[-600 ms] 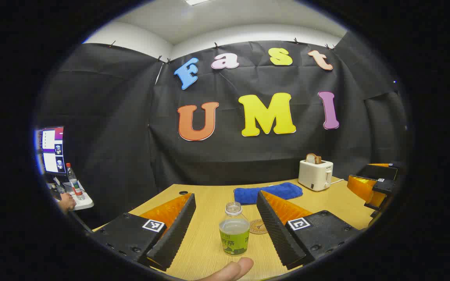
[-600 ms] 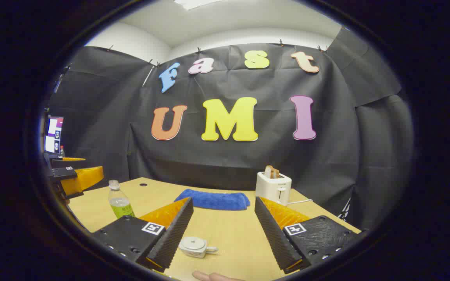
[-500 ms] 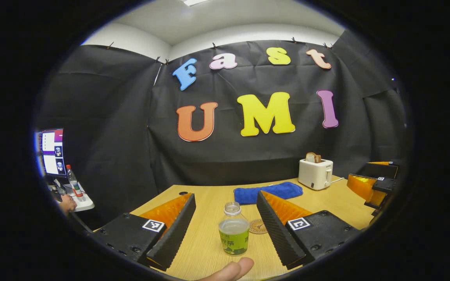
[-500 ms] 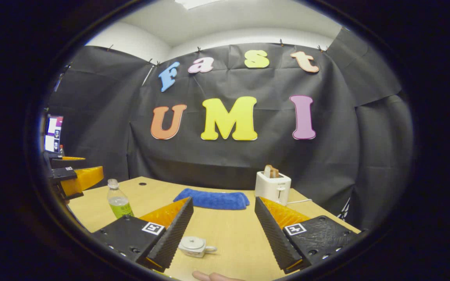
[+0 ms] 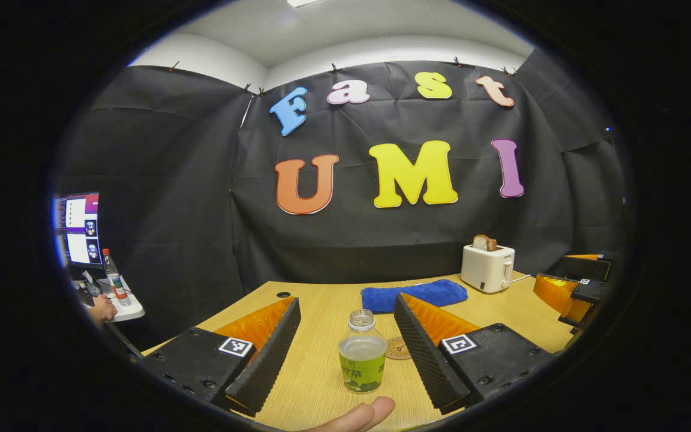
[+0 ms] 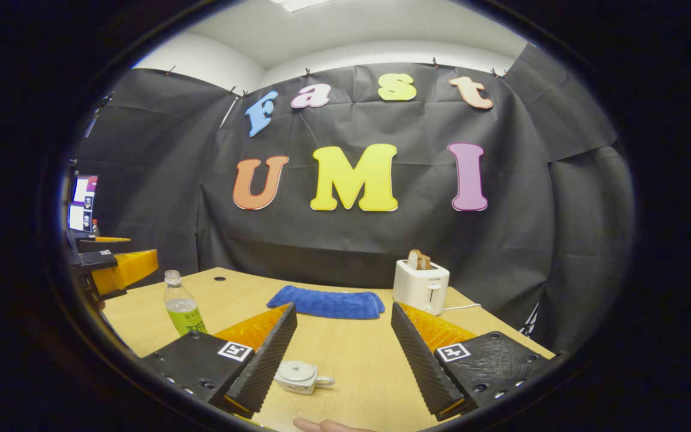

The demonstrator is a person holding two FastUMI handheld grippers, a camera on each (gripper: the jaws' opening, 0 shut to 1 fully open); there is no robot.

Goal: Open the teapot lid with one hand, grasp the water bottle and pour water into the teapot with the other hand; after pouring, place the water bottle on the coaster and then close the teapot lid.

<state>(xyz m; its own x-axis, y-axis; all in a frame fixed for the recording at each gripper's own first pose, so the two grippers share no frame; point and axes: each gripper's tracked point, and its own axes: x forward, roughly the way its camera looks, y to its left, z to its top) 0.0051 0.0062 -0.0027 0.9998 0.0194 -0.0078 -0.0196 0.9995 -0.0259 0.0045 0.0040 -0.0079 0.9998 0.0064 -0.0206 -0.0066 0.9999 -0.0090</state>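
Lower centre of the left gripper view, the uncapped water bottle (image 5: 361, 353) stands between the left gripper's (image 5: 345, 354) wide-open, empty fingers. Part-filled, thin-walled and probably light, it should be gripped mid-body, gently. The right gripper (image 6: 343, 360) gapes near the lidded teapot (image 6: 301, 377).

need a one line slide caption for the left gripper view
Open left gripper lined up on the uncapped water bottle standing beside the coaster on the wooden table.

both tools raised slightly, jaws unchanged
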